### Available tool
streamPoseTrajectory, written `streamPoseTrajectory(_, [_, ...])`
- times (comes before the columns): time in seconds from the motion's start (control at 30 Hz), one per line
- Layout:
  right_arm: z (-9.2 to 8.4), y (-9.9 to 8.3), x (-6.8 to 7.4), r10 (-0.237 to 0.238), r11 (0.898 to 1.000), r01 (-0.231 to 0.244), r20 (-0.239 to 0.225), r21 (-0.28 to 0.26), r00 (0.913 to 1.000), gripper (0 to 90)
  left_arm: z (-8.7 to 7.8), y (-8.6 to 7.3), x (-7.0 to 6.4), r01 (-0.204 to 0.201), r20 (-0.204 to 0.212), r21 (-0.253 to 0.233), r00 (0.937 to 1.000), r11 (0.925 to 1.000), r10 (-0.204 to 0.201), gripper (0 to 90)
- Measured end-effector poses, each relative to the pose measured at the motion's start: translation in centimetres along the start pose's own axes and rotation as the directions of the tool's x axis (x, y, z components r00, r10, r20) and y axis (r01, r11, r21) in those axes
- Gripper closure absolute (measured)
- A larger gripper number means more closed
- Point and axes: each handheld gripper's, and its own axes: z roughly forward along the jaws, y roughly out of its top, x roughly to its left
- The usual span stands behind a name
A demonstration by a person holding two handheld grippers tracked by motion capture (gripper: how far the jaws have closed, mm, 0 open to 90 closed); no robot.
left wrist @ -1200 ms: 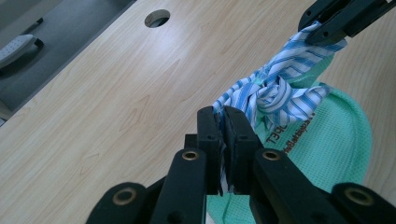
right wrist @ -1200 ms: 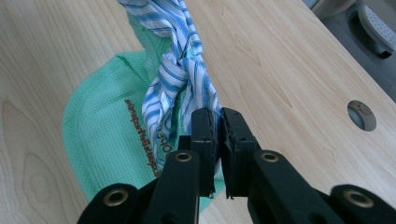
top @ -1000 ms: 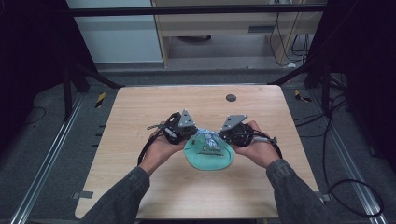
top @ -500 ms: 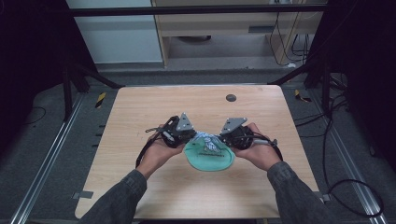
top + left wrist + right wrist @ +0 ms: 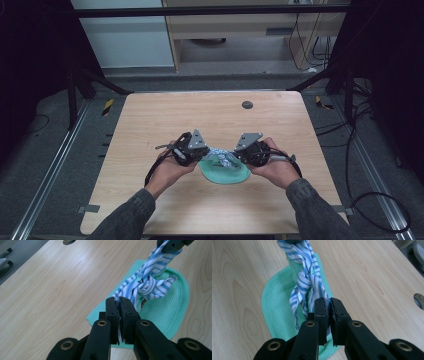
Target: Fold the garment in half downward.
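A blue-and-white striped cloth strip (image 5: 220, 156) with a knot in its middle (image 5: 147, 287) (image 5: 308, 280) is stretched between my two grippers, just above a green waffle-weave cloth (image 5: 225, 172) (image 5: 172, 307) (image 5: 277, 307) lying on the wooden table (image 5: 210, 120). My left gripper (image 5: 201, 153) (image 5: 119, 305) is shut on one end of the strip. My right gripper (image 5: 238, 155) (image 5: 329, 305) is shut on the other end. Each gripper's jaw tips show at the top of the other gripper's view, clamped on the strip.
A dark round hole (image 5: 247, 104) sits in the table near its far edge. Metal rails and cables run along the floor on both sides. Bare wood surrounds the green cloth.
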Motion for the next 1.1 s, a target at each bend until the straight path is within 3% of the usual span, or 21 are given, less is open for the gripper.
streamPoseTrajectory(1.1, [1.0,-2.1,2.3,0.003,1.0,-0.002,-0.049,0.024,0.9988,83.5,1.1,-3.0,-2.2,0.023,0.056,0.02,0.9981,0.9995,-0.024,85.5])
